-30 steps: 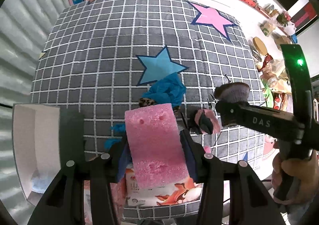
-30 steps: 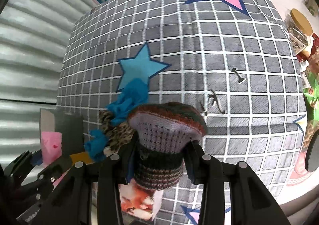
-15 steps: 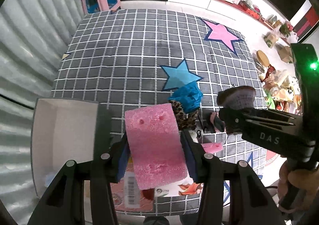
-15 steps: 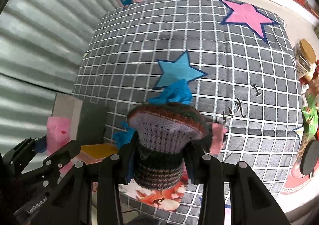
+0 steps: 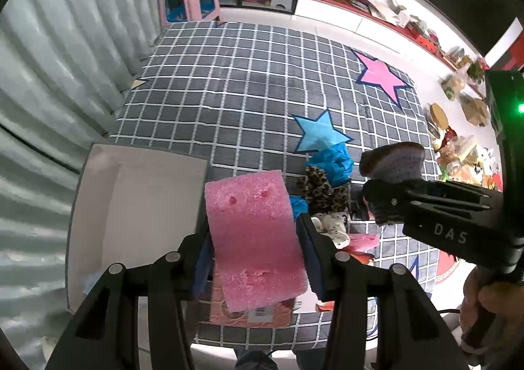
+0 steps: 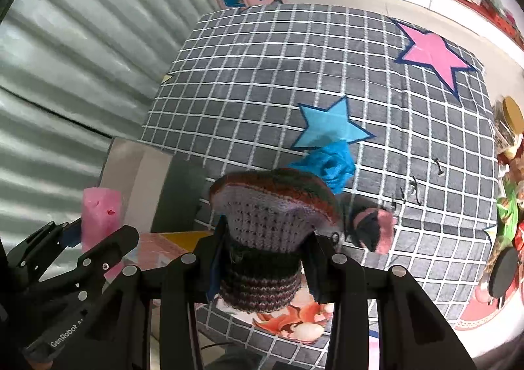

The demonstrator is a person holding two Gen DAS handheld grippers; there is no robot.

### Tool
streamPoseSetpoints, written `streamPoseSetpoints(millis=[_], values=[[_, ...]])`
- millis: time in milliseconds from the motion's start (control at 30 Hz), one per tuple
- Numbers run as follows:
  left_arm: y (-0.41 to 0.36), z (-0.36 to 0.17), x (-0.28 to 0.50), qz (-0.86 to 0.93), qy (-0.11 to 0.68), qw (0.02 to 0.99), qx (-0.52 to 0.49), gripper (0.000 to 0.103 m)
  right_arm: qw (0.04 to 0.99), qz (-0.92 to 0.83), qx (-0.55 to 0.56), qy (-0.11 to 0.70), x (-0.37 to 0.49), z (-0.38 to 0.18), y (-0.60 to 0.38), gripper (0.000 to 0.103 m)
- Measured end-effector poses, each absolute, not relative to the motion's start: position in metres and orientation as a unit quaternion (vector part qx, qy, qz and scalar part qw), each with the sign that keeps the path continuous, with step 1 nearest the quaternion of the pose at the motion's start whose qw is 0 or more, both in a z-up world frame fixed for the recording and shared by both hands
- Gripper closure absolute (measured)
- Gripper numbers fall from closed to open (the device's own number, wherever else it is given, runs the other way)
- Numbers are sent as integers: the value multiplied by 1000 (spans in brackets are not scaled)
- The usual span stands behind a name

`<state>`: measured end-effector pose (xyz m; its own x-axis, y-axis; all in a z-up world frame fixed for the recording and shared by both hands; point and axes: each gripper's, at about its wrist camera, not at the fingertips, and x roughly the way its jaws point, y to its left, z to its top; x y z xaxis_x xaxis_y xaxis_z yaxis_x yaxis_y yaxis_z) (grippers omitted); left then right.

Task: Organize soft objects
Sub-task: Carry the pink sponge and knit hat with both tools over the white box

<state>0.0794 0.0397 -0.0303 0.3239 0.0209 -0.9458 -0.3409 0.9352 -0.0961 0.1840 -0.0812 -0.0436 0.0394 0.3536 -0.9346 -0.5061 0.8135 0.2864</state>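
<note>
My left gripper is shut on a pink foam block, held above the near edge of a grey checked mat. My right gripper is shut on a knitted striped hat; it also shows at the right of the left wrist view, knitted hat. Below lie a blue cloth, a leopard-print cloth, a spotted white cloth and a pink-and-black knitted piece. An open white box sits left of the foam block.
Printed packets lie at the mat's near edge. Small dark clips rest on the mat to the right. A corrugated metal wall runs along the left. A pink stool stands beyond the mat, with cluttered floor items to the right.
Both grippers have risen and drawn back toward the white box with their loads still held; the mat looks smaller and the box shows more fully.
</note>
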Motion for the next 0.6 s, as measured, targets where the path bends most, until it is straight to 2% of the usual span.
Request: streamPoseSetpoints(millis=[600], values=[[103, -27, 23, 171, 550, 795, -190, 51, 700, 352, -122, 609, 145, -32, 3, 61]])
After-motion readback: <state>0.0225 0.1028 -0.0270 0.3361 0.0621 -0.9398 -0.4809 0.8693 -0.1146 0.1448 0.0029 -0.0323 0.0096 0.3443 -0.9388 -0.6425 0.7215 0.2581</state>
